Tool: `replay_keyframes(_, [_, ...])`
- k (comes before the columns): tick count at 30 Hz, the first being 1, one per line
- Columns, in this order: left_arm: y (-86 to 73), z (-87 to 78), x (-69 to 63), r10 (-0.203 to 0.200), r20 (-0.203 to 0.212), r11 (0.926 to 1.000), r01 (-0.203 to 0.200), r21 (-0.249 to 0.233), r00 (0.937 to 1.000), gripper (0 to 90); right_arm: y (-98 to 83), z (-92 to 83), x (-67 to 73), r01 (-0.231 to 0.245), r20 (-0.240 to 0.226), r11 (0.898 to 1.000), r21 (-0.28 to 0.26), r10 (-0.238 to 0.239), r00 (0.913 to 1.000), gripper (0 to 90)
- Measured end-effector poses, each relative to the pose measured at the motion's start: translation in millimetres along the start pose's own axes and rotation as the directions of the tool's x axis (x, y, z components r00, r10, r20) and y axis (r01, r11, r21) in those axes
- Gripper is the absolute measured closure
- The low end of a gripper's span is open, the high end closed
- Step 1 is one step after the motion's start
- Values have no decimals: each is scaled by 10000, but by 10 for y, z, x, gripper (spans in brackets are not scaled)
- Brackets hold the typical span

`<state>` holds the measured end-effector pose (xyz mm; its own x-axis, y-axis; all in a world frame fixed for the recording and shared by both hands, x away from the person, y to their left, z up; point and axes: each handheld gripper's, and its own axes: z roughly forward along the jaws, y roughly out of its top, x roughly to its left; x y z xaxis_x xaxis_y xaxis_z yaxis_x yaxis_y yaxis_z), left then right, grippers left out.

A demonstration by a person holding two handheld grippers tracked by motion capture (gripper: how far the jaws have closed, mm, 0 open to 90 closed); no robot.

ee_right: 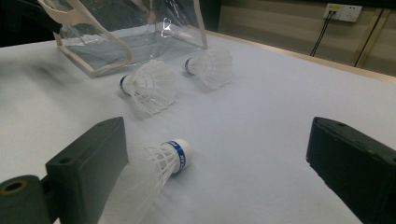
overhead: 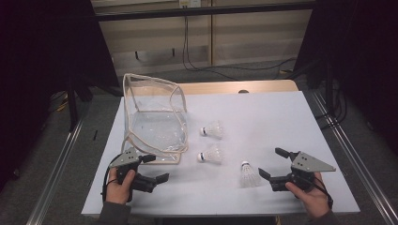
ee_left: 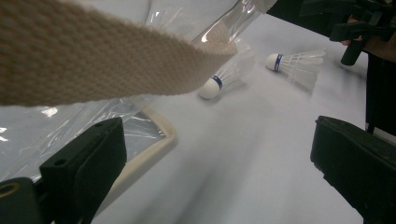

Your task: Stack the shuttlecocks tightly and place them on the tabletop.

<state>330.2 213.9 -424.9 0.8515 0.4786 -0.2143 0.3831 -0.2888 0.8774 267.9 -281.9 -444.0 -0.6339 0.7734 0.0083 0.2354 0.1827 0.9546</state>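
Right gripper (overhead: 272,165), jaws spread wide and empty, is held at the near right just beside the nearest shuttlecock (overhead: 248,174), so the step judged in hand is the reach; next, the jaws must be closed around it. Left gripper (overhead: 157,168), also agape, is held beside the clear bag (overhead: 155,117). Three shuttlecocks and one bag are counted.

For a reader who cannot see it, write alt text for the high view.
Three shuttlecocks lie on a white table beside a clear bag. A person's left gripper and right gripper, both open, flank them.
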Motion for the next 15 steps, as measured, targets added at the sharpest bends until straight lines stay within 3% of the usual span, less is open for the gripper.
replay_keyframes(15, [14, 26, 7, 12, -135, 10000, -11, 79, 9999, 37, -4, -5, -47, -2, 41, 9996, 280, 1, 10000, 31])
